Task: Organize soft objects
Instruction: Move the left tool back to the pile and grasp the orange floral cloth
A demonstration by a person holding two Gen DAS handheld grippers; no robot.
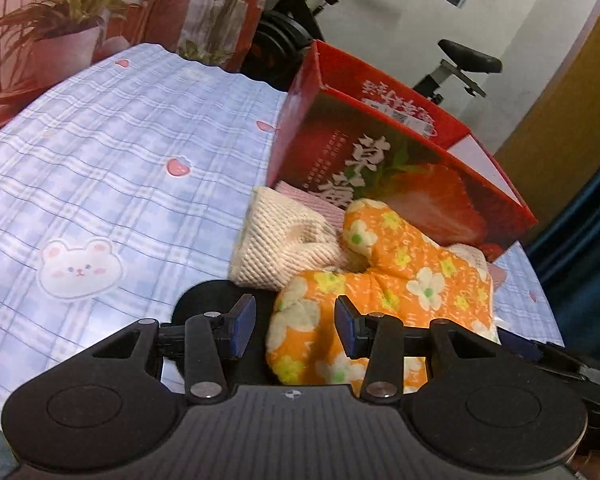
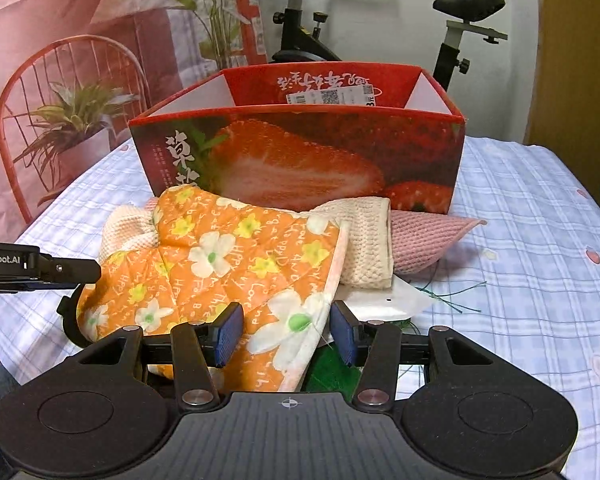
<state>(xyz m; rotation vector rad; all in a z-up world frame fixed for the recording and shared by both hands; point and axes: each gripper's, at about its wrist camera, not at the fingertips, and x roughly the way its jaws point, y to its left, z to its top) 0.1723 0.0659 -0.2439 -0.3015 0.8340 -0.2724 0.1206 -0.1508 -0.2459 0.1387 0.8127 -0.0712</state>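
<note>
Both jaws released, straddling opposite edges of orange flowered cloth [image 2: 220, 264], left gripper [image 1: 296, 326] and right gripper [image 2: 286, 334] apparently set for a two-handed lift. Heaped on table [image 1: 100, 152] with cream knit [image 1: 276, 240], just before red box [image 2: 300, 152], likely its destination.

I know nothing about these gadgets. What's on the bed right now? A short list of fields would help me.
surface: blue plaid sheet with bear and strawberry prints
container: open red strawberry box, nothing visible inside
top of pile: orange floral quilted cloth
beneath it: cream knitted piece, pink knitted piece
pile position: in front of the box, outside it
left gripper: pads apart, either side of one end of the orange cloth
right gripper: pads apart, straddling its corner
background: exercise bike
</note>
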